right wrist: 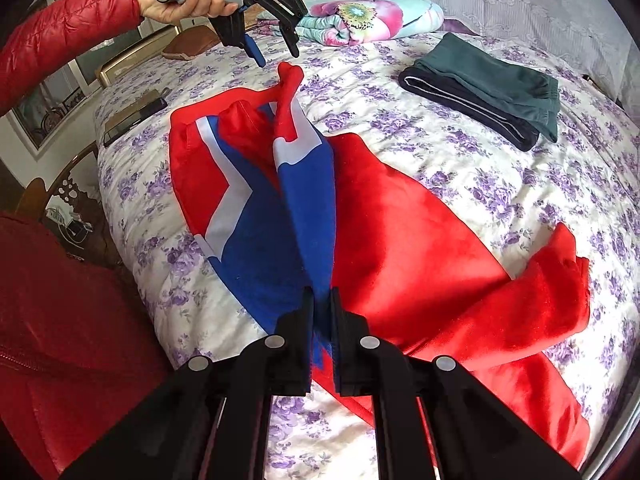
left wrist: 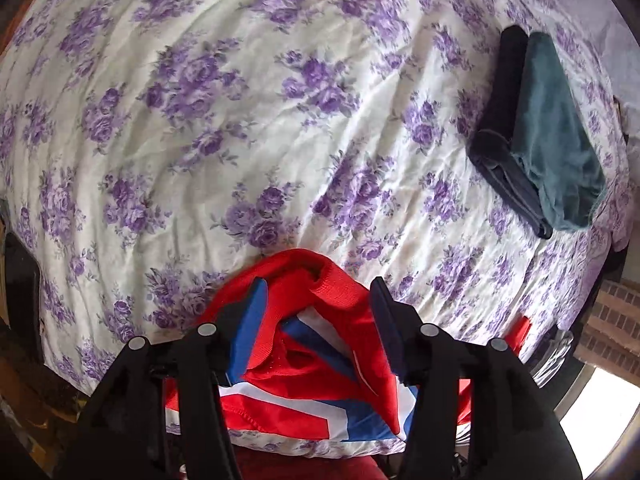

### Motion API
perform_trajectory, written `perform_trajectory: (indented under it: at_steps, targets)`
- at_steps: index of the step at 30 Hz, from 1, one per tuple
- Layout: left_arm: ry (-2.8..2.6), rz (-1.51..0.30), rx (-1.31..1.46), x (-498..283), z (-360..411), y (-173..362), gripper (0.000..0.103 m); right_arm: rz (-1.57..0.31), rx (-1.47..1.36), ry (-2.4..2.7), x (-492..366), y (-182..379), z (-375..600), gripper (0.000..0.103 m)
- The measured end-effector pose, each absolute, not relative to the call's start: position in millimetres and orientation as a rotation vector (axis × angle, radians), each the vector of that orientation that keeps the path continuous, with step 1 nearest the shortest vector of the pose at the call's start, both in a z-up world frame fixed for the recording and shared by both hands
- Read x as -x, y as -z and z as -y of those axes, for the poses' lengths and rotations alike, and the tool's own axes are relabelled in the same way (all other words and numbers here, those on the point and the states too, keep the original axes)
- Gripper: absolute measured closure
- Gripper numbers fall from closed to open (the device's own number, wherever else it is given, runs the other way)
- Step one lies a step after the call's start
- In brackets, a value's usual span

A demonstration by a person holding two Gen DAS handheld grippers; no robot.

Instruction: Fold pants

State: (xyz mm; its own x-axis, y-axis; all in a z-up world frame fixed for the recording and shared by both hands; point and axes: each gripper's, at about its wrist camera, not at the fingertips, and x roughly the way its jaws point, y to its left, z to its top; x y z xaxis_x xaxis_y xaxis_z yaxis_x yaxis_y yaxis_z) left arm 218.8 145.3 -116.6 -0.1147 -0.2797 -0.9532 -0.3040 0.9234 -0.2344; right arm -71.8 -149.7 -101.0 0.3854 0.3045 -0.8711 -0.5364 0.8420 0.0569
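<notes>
The red, blue and white pants lie spread on the flowered bedspread. My right gripper is shut on a blue fold of the pants near the front edge. My left gripper is open, its fingers apart just above the bunched red waistband; in the right wrist view it hovers just above the raised red tip of the pants without touching it.
Folded dark green and black garments are stacked at the back right, also seen in the left wrist view. A flowered blanket lies at the head of the bed. A phone lies at the bed's left edge.
</notes>
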Motion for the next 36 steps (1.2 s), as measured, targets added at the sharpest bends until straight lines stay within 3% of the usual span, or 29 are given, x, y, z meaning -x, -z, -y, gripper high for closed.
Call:
perform_trajectory:
  at_steps: [6,9,10,14,21,24,30,33,36]
  targets:
    - [-0.064,-1.801,0.345,-230,-119,138,0.053,-1.036,0.261,-0.515,72,97,149,0.095]
    - [-0.045,-1.804,0.346,-227,-119,143,0.067,-1.031,0.260,-0.508,73,96,149,0.095]
    - [-0.050,-1.788,0.354,-226,-122,141,0.078,-1.030,0.259,-0.508,73,96,150,0.095]
    - [0.003,-1.729,0.465,-210,-151,121,0.085,-1.038,0.262,-0.524,73,96,154,0.095]
    - [0.202,-1.572,0.627,-121,-209,63,0.087,-1.087,0.240,-0.606,71,97,165,0.095]
    - [0.239,-1.557,0.657,-73,-228,79,0.087,-1.141,0.247,-0.636,74,107,168,0.095]
    - [0.144,-1.567,0.858,-11,-256,168,0.086,-1.232,0.280,-0.665,81,134,162,0.095]
    - [0.138,-1.482,0.919,-6,-264,163,0.085,-1.247,0.295,-0.664,82,140,157,0.095]
    - [0.091,-1.334,0.798,-12,-269,123,0.088,-1.241,0.274,-0.661,82,138,155,0.095]
